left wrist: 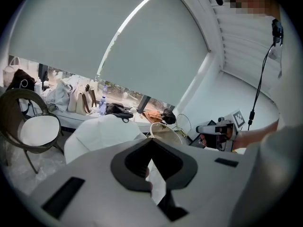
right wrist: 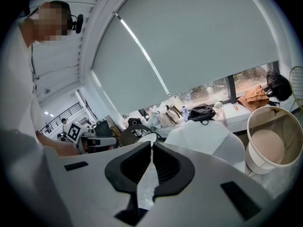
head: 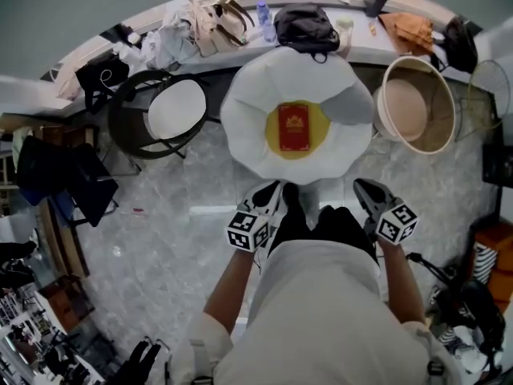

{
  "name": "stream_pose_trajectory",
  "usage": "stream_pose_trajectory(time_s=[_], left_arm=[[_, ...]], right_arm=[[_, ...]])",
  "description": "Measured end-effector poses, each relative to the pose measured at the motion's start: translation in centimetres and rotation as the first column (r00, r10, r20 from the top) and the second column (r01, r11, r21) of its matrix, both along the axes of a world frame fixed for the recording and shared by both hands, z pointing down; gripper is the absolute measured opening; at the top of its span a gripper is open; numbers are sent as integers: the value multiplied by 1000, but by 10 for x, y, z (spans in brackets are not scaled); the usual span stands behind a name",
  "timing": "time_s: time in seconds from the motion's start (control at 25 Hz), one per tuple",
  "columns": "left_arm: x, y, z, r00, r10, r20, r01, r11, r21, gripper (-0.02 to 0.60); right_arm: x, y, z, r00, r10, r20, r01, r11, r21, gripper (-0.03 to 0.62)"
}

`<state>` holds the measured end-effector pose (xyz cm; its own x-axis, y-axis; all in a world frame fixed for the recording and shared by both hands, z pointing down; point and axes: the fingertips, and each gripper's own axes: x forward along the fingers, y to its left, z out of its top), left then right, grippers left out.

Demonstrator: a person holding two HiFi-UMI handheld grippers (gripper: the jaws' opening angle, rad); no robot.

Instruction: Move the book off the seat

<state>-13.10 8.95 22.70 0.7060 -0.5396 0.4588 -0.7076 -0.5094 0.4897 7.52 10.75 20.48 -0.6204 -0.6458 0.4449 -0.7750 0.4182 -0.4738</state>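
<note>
Hand-held grippers (head: pixel 272 189) (head: pixel 363 186), seat (head: pixel 247 127) with book (head: pixel 294 127), flanking chairs (head: pixel 120 123) (head: pixel 443 127)

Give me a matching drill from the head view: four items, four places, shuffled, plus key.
Items:
1. book
2. black bag
3. dark-framed chair
4. tub chair

Places, as the head view shows them:
A. right of white chair
B. on yellow seat
C. left of white chair
D. on sill

Pairs: 1-B, 2-D, 3-C, 4-A
</note>
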Motion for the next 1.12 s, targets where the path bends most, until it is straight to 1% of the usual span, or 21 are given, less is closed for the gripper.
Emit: stream_pose_trajectory(time_s=[0.12, 0.24, 0.36, 0.52, 0.72, 0.88, 1.12], left_arm=[[0, -6, 10, 1000, -15, -9, 14, 1000, -21, 2], [3, -14, 21, 999, -37, -18, 37, 999, -33, 2], [11, -21, 35, 998, -66, -12, 65, 997, -45, 2], [22, -33, 59, 993, -116, 3, 116, 991, -66, 2], [39, -52, 89, 980, -198, 9, 199, 976, -85, 2], [56, -67, 122, 969, -247, 17, 247, 965, -91, 2], [66, -86, 194, 956, -289, 58, 294, 950, -107, 2]], right_arm=[[-1, -10, 13, 1000, -10, -6, 10, 1000, -23, 39], [-2, -22, 27, 999, -42, -10, 42, 998, -36, 39], [1, -33, 44, 997, -77, -10, 76, 995, -62, 40], [11, -55, 66, 994, -108, -12, 106, 990, -92, 38], [21, -87, 97, 986, -167, -14, 165, 981, -102, 38], [28, -106, 132, 971, -236, -27, 231, 966, -119, 39], [27, -129, 211, 959, -282, -22, 273, 945, -180, 41]])
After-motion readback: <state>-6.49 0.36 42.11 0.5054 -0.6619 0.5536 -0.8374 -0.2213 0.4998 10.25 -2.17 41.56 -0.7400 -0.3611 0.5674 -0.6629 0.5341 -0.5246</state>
